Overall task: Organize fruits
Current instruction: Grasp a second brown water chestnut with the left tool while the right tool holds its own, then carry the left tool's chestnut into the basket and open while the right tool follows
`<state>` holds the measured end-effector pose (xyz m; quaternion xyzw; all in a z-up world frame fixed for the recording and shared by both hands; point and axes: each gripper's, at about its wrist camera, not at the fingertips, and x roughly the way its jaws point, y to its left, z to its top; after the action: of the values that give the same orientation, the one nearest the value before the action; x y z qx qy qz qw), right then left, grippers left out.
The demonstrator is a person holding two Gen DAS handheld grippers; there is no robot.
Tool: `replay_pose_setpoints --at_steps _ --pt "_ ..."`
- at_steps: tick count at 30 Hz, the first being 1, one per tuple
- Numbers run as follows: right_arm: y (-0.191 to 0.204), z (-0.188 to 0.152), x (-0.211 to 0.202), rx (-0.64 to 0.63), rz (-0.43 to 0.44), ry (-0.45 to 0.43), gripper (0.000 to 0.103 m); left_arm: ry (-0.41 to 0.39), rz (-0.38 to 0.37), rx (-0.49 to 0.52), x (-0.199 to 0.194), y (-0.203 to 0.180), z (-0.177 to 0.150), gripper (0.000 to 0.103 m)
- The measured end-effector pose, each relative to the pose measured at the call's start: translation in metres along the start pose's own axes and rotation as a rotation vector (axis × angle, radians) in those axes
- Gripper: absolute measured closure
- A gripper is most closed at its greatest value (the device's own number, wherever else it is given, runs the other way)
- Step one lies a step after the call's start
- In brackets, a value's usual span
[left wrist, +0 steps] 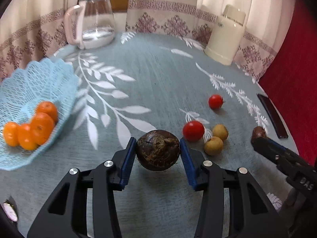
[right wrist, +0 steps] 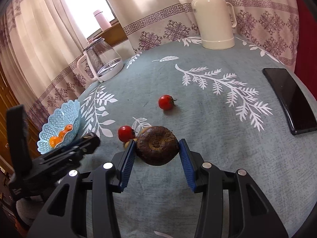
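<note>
Both hand-held grippers are low over the bench, pointing forward across the blue-grey leaf-print cloth (left wrist: 158,75), and each one has a dark brown water chestnut between its blue pads.

The left hand-held gripper (left wrist: 158,151) is clamped on its water chestnut (left wrist: 158,150); the pads press both sides, jaws about a chestnut's width apart. There's a shadow under it, so it looks lifted a bit off the cloth. From the right wrist camera you can see the left hand-held gripper off to the left, angled toward the middle of the bench, with a black block sticking up at its back end.

The right hand-held gripper (right wrist: 157,147) is gripping the other water chestnut (right wrist: 157,145) the same way, pads on both flanks. In the left view it comes in from the right edge with the brownish chestnut at its tip.

The light blue lacy basket (left wrist: 39,75) sits at the left side of the bench with four oranges (left wrist: 31,128) piled inside. Still loose on the cloth: a cherry tomato (left wrist: 193,130) just beside two small yellowish-brown round fruits (left wrist: 217,139), which touch each other, and a second cherry tomato (left wrist: 215,101) farther back, on its own.

At the back there's a glass jug (left wrist: 97,19) with a pink handle on the left and a cream thermos (left wrist: 227,33) on the right. A black phone (right wrist: 291,101) lies flat near the right edge.
</note>
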<state>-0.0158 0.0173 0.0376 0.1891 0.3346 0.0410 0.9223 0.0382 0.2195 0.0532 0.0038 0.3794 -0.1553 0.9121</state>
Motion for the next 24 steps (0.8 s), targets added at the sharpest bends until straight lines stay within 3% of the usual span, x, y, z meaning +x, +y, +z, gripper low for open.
replay_pose_setpoints --at_steps 6,11,21,24 --pt "0.02 0.003 -0.001 -0.028 0.016 -0.009 0.058 -0.103 0.036 -0.047 -0.038 0.031 0.017 0.057" --pt "0.035 0.005 -0.001 -0.053 0.03 -0.013 0.058 -0.166 0.119 -0.119 -0.062 0.074 0.027 0.057" --pt "0.064 0.004 0.006 -0.086 0.06 -0.003 0.058 -0.207 0.259 -0.245 -0.087 0.143 0.029 0.057" --pt "0.07 0.004 0.009 -0.096 0.065 0.004 0.058 -0.204 0.265 -0.274 -0.088 0.156 0.028 0.057"
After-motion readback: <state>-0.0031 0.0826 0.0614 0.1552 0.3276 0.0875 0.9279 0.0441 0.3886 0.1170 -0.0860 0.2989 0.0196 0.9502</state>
